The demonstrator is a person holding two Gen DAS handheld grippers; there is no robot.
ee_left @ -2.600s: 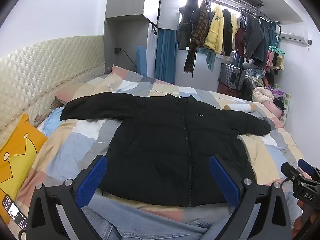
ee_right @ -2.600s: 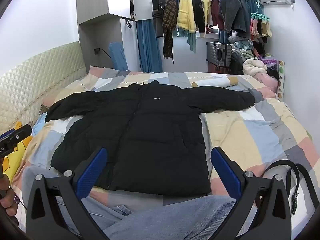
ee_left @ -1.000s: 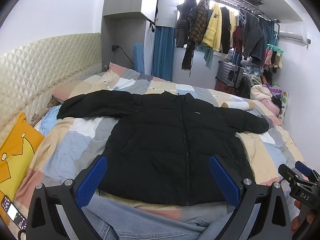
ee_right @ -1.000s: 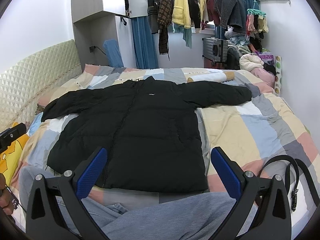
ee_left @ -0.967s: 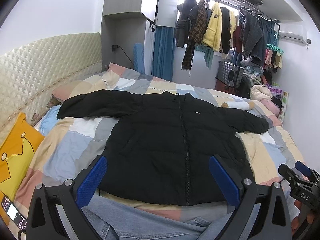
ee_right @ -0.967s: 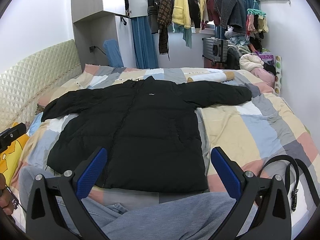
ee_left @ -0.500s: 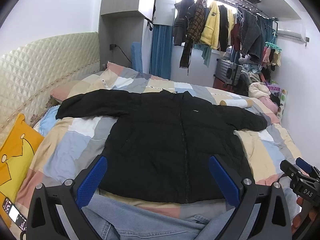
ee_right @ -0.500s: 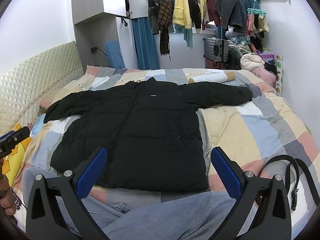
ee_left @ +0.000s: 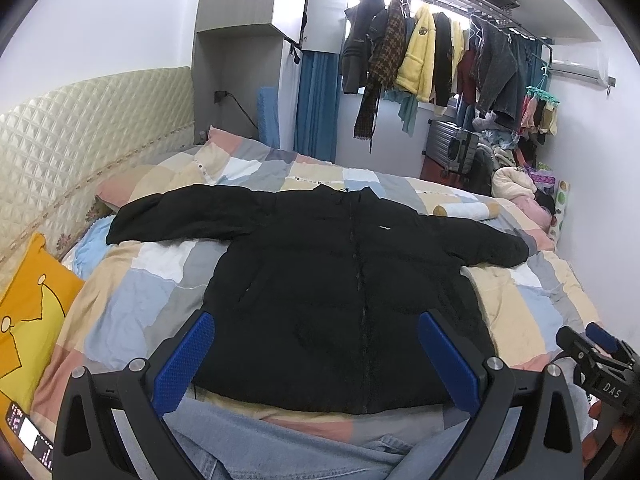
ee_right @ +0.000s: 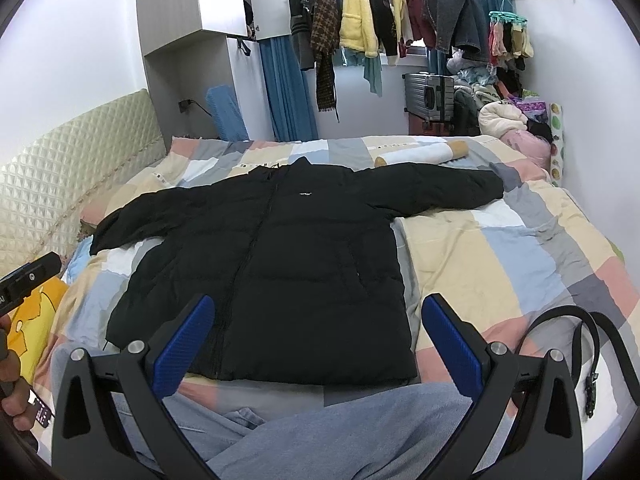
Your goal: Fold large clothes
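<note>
A: On the patchwork bed, how does the black jacket lie?

B: Flat, front up, collar toward the far wall, hem toward the camera. Both sleeves stretch out sideways, so its long axis runs across the bed.

A: Room around it?

B: Bare quilt lies beyond each side of the body. A white roll sits just behind one sleeve; a black strap curls near the front corner.

A: And the grippers?

B: The left gripper and right gripper both hover spread wide above the hem, holding nothing.
</note>
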